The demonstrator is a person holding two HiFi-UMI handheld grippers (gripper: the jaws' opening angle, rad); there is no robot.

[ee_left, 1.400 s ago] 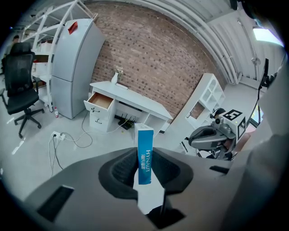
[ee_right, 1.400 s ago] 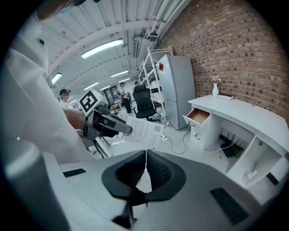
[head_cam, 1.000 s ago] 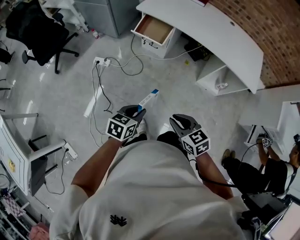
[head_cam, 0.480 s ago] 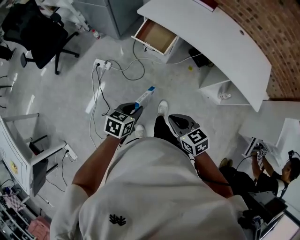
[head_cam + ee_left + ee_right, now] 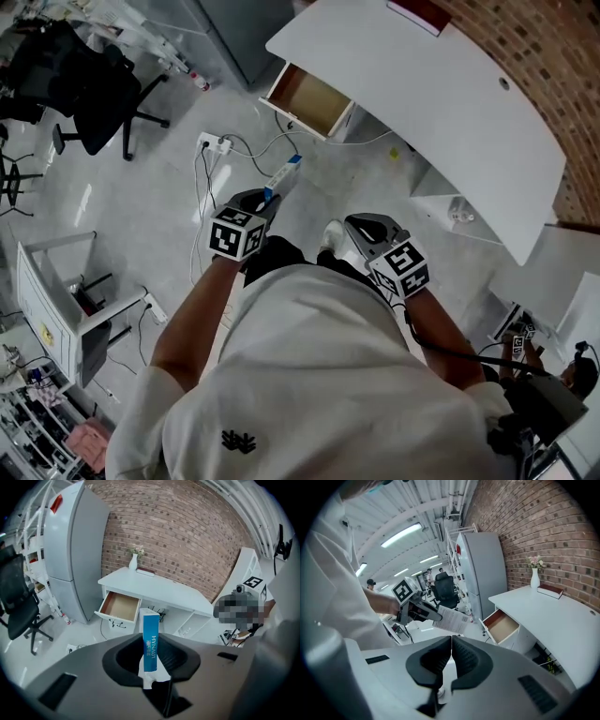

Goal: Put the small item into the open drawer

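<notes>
A slim blue and white box (image 5: 150,641) stands between the jaws of my left gripper (image 5: 151,654), which is shut on its lower end. In the head view this box (image 5: 282,173) sticks out ahead of the left gripper (image 5: 261,201), pointing toward the open drawer (image 5: 309,99). The drawer (image 5: 119,607) hangs pulled out under the white desk (image 5: 441,103), its brown inside bare. My right gripper (image 5: 451,645) is shut with nothing in it and sits at the right (image 5: 364,229) in front of the person's body. The right gripper view also shows the left gripper (image 5: 423,611), the box (image 5: 452,619) and the drawer (image 5: 501,625).
A power strip with cables (image 5: 217,144) lies on the floor between me and the drawer. A black office chair (image 5: 89,89) stands at the left. A tall grey cabinet (image 5: 70,550) is left of the desk; a vase (image 5: 133,561) and a red book (image 5: 422,13) sit on it.
The whole view has moved toward the desk, so the drawer is nearer to the box tip. Both grippers keep their pose, the left still holding the box.
</notes>
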